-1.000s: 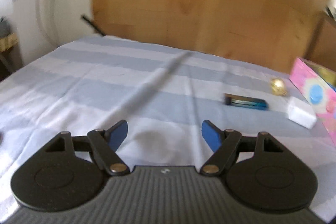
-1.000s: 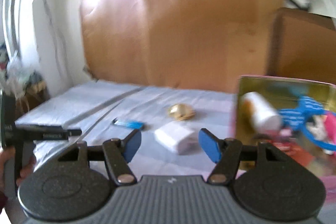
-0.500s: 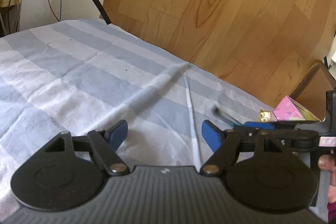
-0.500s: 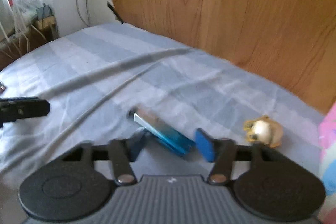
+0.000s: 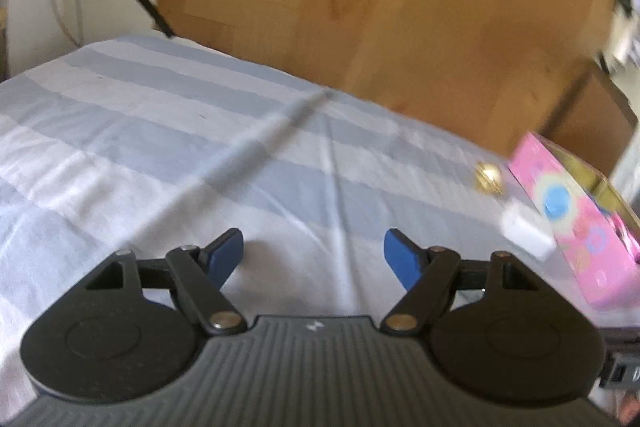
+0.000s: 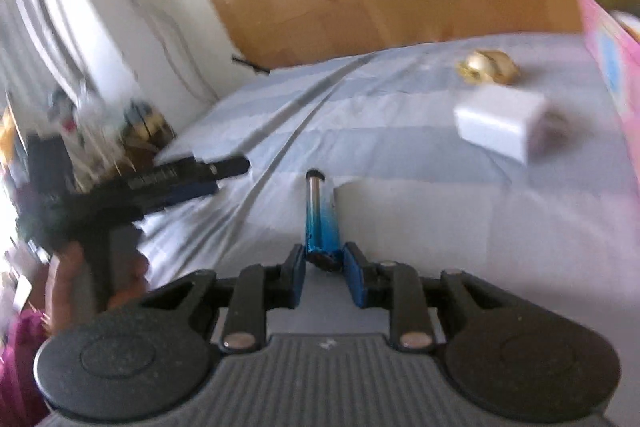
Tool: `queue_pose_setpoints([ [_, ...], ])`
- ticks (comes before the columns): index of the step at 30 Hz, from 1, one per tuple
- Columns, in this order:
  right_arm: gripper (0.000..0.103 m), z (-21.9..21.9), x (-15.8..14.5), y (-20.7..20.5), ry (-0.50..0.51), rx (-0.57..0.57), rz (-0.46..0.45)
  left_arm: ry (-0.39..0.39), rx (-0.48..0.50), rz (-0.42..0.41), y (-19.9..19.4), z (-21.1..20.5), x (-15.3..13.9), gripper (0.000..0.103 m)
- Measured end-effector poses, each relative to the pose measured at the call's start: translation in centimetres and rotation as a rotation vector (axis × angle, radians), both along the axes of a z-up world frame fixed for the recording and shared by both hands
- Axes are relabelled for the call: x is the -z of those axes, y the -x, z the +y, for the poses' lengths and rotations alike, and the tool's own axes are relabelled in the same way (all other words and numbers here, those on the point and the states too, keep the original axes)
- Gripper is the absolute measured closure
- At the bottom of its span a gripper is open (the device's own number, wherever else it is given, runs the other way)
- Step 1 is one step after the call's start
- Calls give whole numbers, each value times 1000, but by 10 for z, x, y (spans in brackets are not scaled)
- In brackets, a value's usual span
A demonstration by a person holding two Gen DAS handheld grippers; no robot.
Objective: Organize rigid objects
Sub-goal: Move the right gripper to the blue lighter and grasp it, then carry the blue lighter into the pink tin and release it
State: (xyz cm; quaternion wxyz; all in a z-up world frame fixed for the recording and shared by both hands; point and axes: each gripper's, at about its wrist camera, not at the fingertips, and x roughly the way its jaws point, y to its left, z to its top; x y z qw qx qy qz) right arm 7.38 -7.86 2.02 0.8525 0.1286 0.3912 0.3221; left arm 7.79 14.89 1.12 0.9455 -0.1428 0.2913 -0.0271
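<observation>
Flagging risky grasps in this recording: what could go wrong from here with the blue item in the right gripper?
1. The right gripper pinches the blue lighter only at its near end, with most of its length sticking out; it may pivot or slip.
2. The pink box lies to the right, past the white charger and gold figurine; a low carry may knock them.

blue-and-white striped bed sheet [image 6: 400, 155], white block [image 6: 500, 125], gold trinket [image 6: 488, 66], pink box [image 5: 576, 219], seemingly resting on it
</observation>
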Motion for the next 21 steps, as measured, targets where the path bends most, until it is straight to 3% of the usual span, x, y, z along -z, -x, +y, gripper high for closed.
queue_pose_setpoints([
  [3,82,-15,4,6,-60,25,48,136,71,29,14,-23,-5,25],
  [5,82,-18,5,9,-72,21,41,178,88,67,19,-42,-8,24],
  [9,82,-11,7,10,-55,22,11,184,146,164,18,-75,-9,23],
  [15,82,-10,3,31,-10,3,-65,162,148,186,14,-86,-8,20],
  [16,82,-11,1,36,-5,1,-84,166,149,188,13,-87,-8,29],
  [17,82,-11,-1,41,2,-1,-106,182,165,196,11,-88,-8,49],
  [18,84,-10,-3,46,15,-1,-133,198,179,210,8,-92,-7,58],
  [19,84,-9,-6,50,36,8,-159,208,186,221,5,-96,-6,67],
  [21,85,-10,-9,53,60,11,-193,228,209,225,4,-104,-7,72],
])
